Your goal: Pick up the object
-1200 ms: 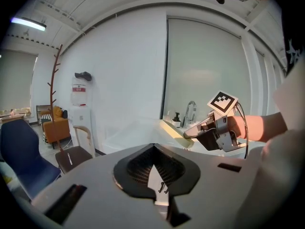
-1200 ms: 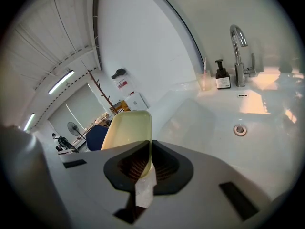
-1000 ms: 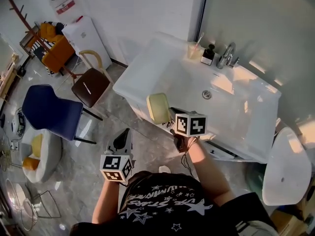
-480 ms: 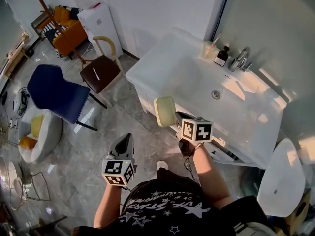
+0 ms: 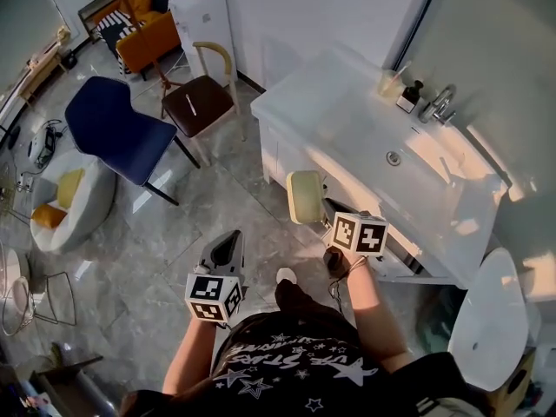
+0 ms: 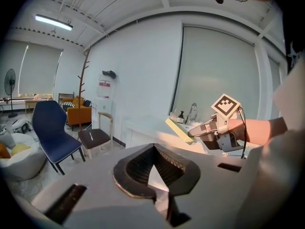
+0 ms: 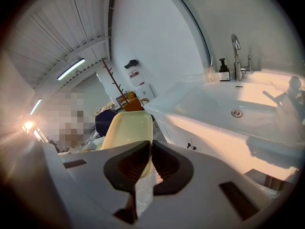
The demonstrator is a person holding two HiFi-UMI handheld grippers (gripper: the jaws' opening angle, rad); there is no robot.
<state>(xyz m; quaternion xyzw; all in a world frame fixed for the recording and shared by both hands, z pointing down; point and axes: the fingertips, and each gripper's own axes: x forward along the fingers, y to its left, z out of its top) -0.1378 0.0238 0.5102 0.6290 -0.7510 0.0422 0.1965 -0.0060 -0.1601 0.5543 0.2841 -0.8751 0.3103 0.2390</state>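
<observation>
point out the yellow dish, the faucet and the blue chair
yellow dish [image 5: 305,196], head view, middle of its face
faucet [image 7: 235,56], right gripper view, upright neck
blue chair [image 5: 113,127], head view, seat

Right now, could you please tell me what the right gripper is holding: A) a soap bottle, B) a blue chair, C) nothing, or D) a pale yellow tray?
D: the right gripper is shut on the edge of the pale yellow tray, which juts out beyond it.

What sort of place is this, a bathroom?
Probably an open studio or workroom, not a real bathroom: a white washbasin with a tap stands by the wall, yet a blue chair and an orange sofa share the same floor.
</observation>
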